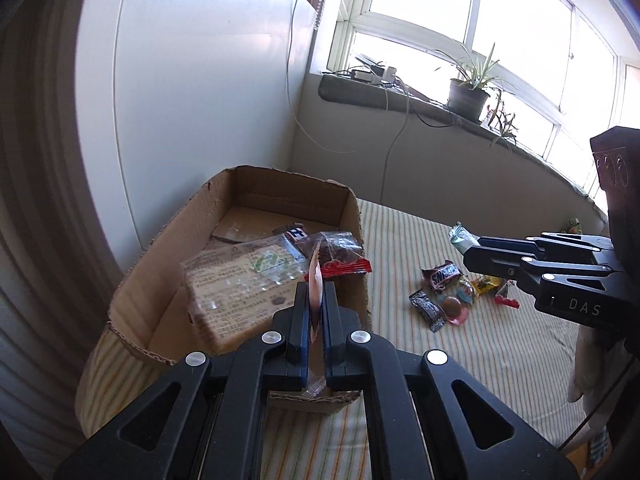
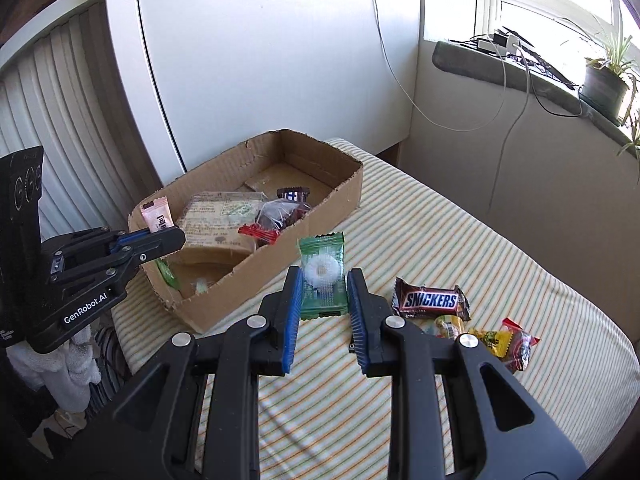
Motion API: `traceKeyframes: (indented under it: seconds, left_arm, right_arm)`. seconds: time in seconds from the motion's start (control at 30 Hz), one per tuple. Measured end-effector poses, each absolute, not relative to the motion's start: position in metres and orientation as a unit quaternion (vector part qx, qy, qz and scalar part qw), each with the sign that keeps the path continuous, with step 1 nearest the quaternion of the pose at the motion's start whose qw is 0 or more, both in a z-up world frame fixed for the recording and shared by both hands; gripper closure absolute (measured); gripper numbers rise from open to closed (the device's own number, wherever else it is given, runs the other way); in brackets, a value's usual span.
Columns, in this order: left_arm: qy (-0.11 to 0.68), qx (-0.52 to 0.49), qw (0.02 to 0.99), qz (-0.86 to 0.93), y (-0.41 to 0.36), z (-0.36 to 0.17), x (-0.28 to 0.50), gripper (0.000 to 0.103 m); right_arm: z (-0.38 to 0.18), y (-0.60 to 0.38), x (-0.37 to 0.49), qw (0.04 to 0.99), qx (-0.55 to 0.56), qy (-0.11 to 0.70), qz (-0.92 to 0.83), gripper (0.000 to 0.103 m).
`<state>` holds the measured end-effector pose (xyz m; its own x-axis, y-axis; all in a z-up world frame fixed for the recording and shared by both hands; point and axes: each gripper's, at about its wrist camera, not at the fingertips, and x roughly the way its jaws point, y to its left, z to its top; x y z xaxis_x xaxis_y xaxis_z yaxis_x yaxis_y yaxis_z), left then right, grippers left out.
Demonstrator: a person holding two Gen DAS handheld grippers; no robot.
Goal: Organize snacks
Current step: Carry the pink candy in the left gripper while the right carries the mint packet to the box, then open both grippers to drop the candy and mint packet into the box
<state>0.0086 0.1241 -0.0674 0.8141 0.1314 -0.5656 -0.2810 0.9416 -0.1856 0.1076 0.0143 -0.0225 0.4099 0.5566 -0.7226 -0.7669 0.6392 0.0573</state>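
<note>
My left gripper (image 1: 316,300) is shut on a thin pink snack packet (image 1: 315,280), held edge-on over the near end of the cardboard box (image 1: 160,280). From the right wrist view the packet (image 2: 157,218) sticks up from the left gripper (image 2: 160,234) above the box (image 2: 256,276). My right gripper (image 2: 323,300) holds a green wafer packet (image 2: 323,276) between its jaws above the striped cloth, beside the box; the packet (image 1: 462,238) also shows at the right gripper's tip (image 1: 470,254).
The box holds a large biscuit pack (image 1: 240,292), a dark red-edged bag (image 1: 340,252) and a small chocolate bar (image 2: 293,194). Loose sweets lie on the striped cloth (image 2: 440,240), among them a Snickers (image 2: 430,302). A windowsill with a plant (image 1: 470,92) is behind.
</note>
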Motion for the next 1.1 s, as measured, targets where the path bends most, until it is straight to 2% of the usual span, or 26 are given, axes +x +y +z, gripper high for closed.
traceKeyframes:
  seconds: [0.67, 1.1]
  left_arm:
    - [0.285, -0.133, 0.937, 0.151, 0.179, -0.07, 0.01, 0.099]
    - [0.29, -0.128, 0.937, 0.149, 0.188, -0.071, 0.018, 0.099]
  right_arm:
    - [-0.029, 0.109, 0.149, 0.806, -0.158, 0.369, 0.435, 0.079]
    - [-0.037, 0.139, 0.164, 0.795, -0.158, 0.381, 0.444, 0.079]
